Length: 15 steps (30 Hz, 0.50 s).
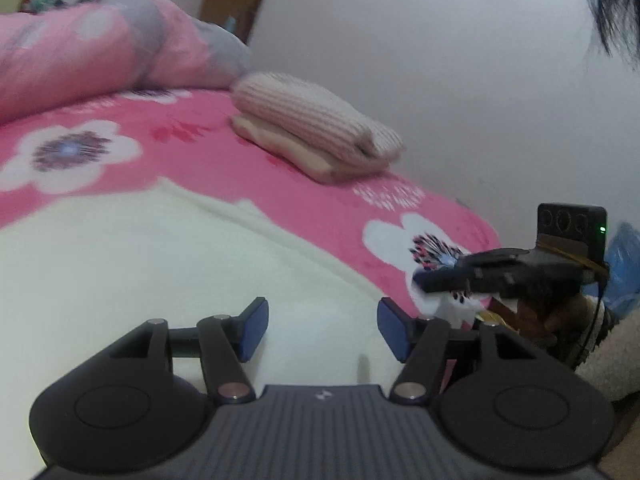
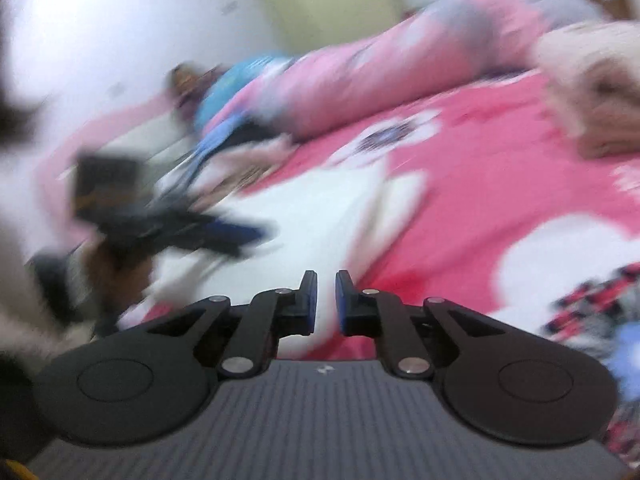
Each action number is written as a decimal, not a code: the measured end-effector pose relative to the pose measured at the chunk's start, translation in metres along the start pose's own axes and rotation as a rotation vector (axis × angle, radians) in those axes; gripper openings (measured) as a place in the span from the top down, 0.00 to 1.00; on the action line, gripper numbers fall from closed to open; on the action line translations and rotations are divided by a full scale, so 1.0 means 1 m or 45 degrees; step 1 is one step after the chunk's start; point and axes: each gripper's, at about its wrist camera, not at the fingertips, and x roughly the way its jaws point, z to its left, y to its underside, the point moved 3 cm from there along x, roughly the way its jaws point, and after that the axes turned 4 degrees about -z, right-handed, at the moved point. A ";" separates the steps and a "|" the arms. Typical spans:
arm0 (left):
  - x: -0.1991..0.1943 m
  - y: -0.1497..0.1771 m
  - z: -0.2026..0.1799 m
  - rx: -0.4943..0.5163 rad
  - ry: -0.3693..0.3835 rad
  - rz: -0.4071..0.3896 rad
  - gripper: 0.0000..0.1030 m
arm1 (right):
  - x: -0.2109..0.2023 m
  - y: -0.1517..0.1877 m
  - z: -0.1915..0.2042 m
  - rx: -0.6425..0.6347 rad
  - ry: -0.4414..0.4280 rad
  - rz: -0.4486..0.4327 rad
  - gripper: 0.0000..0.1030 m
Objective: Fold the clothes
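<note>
A cream fleece garment (image 1: 152, 264) lies spread on the pink flowered bedsheet (image 1: 320, 200). My left gripper (image 1: 322, 330) hovers low over its near part, open, with nothing between its blue pads (image 1: 252, 330). To the right, over a white flower of the sheet, my right gripper (image 1: 424, 278) shows side-on in a hand. The right wrist view is blurred: the right gripper (image 2: 325, 300) has its pads almost together with nothing between them. It is above the cream garment (image 2: 320, 208), with the left gripper (image 2: 248, 236) off to the left.
A folded stack of ribbed beige knitwear (image 1: 312, 132) sits on the sheet near the white wall (image 1: 440, 60). A rolled pink quilt (image 1: 100, 52) lies along the back of the bed. Blue items (image 2: 232, 88) lie beyond it. Dark hair (image 1: 612, 8) hangs at the top right.
</note>
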 end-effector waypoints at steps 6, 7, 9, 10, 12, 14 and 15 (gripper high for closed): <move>-0.085 0.015 0.037 -0.125 -0.193 -0.124 0.38 | 0.012 -0.007 0.001 0.137 0.067 -0.071 0.88; -0.098 0.019 0.042 -0.148 -0.228 -0.145 0.37 | 0.014 -0.006 0.004 0.149 0.065 -0.071 0.88; -0.123 0.028 0.052 -0.199 -0.294 -0.188 0.35 | 0.016 -0.003 0.008 0.189 0.072 -0.069 0.88; -0.133 0.033 0.056 -0.224 -0.318 -0.206 0.35 | 0.017 -0.002 0.010 0.217 0.082 -0.067 0.88; -0.146 0.041 0.061 -0.254 -0.345 -0.230 0.35 | 0.006 0.004 0.011 0.255 0.109 -0.073 0.87; -0.148 0.043 0.063 -0.269 -0.339 -0.248 0.35 | -0.003 0.014 0.018 0.280 0.134 -0.077 0.85; -0.147 0.043 0.062 -0.273 -0.323 -0.256 0.35 | -0.005 0.021 0.022 0.268 0.154 -0.076 0.81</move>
